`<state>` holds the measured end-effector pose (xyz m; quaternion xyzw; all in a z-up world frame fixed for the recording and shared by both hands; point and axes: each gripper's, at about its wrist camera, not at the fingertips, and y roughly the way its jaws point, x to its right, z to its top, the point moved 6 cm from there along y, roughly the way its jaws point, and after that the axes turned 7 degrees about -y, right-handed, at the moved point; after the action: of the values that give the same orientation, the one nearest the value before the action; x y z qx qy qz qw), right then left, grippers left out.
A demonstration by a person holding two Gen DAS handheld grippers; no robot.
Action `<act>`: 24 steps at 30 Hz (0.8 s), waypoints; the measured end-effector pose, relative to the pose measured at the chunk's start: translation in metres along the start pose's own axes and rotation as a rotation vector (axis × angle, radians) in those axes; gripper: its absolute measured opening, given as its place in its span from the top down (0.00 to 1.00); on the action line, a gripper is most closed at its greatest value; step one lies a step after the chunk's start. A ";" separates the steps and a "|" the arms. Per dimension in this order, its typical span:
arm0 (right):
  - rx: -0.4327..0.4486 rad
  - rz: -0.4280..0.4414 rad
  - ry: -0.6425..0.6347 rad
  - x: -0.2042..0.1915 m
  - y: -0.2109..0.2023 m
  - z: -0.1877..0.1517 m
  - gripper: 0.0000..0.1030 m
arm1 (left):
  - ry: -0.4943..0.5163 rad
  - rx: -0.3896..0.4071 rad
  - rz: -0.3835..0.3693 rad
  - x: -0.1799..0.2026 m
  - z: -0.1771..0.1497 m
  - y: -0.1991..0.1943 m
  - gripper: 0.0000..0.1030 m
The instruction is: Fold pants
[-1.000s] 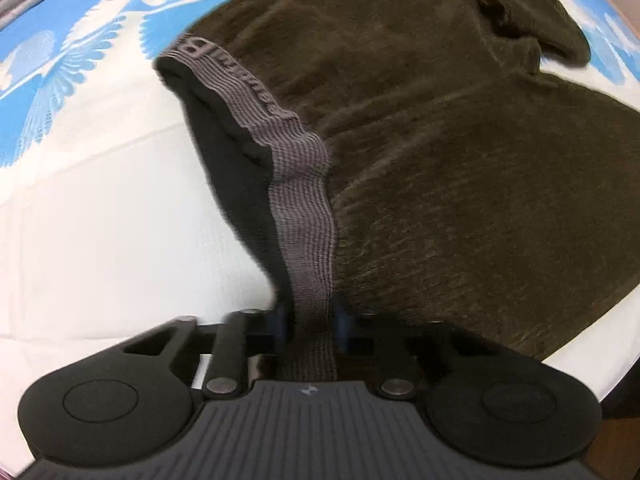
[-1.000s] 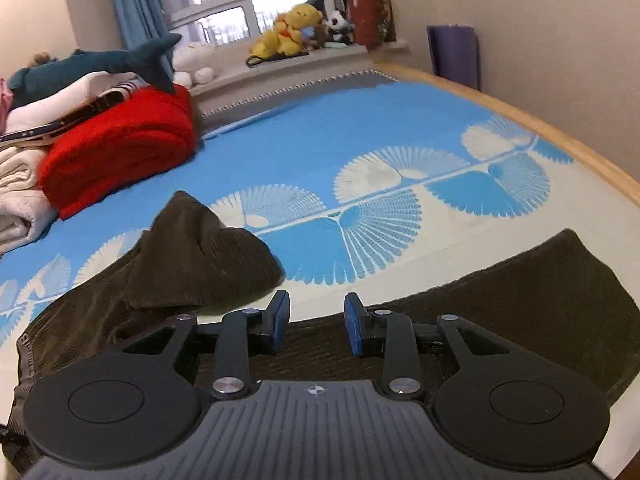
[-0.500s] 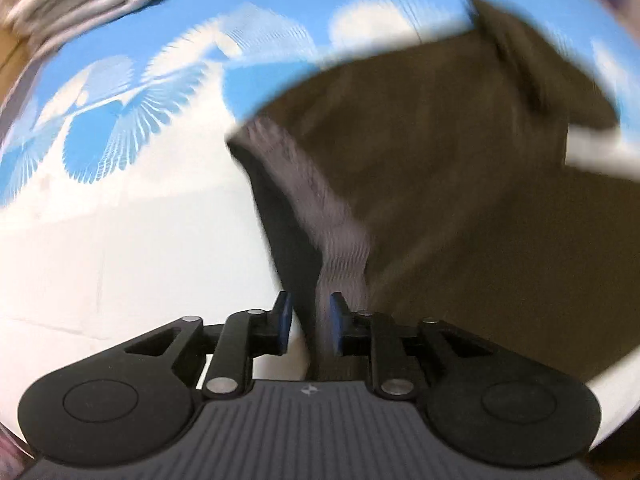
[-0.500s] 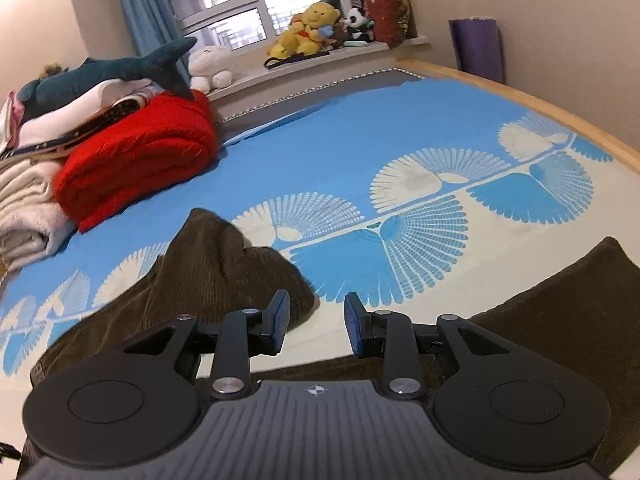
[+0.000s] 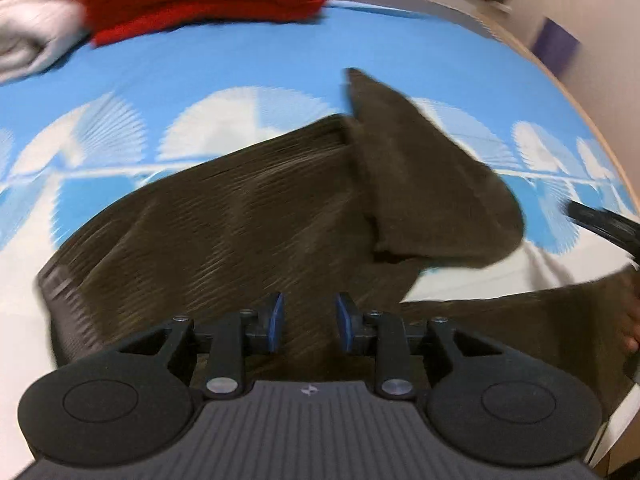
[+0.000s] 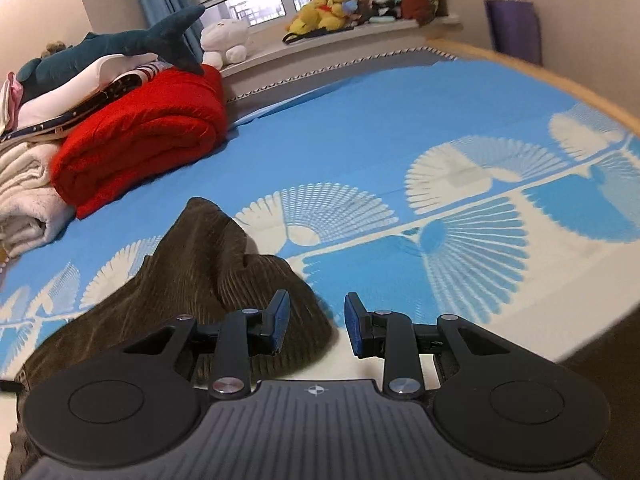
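Left fingers: while the blue pads (image 5: 276, 322) are parting, the left gripper (image 5: 309, 322) is hovering over the pants (image 5: 240, 216) with a moderate gap; its jaws have just been opening, and nothing is sitting between them now, only cloth lying below.
Right fingers: the right gripper (image 6: 316, 322) is holding a similar moderate gap, gripping nothing, with pale bed showing between the pads (image 6: 282, 316).
Pants: they are lying spread on the bed (image 6: 360, 128), brown corduroy, the waistband (image 5: 64, 304) showing at the left edge of the left view.
Flap: one leg end (image 6: 212, 248) is lying folded back in a bunched peak, just beyond the right gripper's left pad.
Other leg: it is stretching off to the right in the left view, near the bed's edge.
Around: a red blanket (image 6: 140, 140) and pale folded bedding are sitting well apart, up the bed.
Step, as I judge it: both hands are free and heading for fresh grips.
Risk one: that peaked flap is looking loose, so pinching only its top layer could be dragging it crooked.
Risk two: the leg by the edge could be sliding off if tugged that way.
Risk three: the left view is blurring, so a hasty grab could be missing the hem.
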<state>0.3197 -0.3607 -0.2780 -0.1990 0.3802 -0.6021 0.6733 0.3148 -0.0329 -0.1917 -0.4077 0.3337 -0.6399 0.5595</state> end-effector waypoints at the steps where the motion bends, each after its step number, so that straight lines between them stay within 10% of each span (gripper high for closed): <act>1: -0.021 0.023 -0.001 0.000 0.014 0.002 0.66 | 0.012 -0.003 -0.017 0.006 0.002 0.004 0.69; 5: -0.058 0.029 0.039 0.009 0.062 0.006 0.33 | 0.008 -0.041 -0.043 0.024 0.000 0.027 0.68; 11: -0.107 0.105 0.044 0.005 0.103 0.015 0.33 | -0.023 -0.076 -0.049 0.019 -0.010 0.040 0.65; 13: -0.102 0.134 0.014 -0.002 0.104 0.018 0.42 | -0.020 -0.077 -0.045 0.020 -0.007 0.040 0.64; 15: -0.110 0.186 -0.037 -0.013 0.102 0.021 0.95 | -0.036 -0.072 -0.042 0.017 -0.004 0.039 0.64; 24: 0.017 0.454 -0.334 -0.101 0.023 0.048 1.00 | -0.156 -0.039 0.001 -0.022 0.008 0.024 0.64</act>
<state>0.3720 -0.2686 -0.2371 -0.1995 0.2937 -0.3977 0.8460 0.3340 -0.0147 -0.2128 -0.4670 0.3015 -0.5994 0.5760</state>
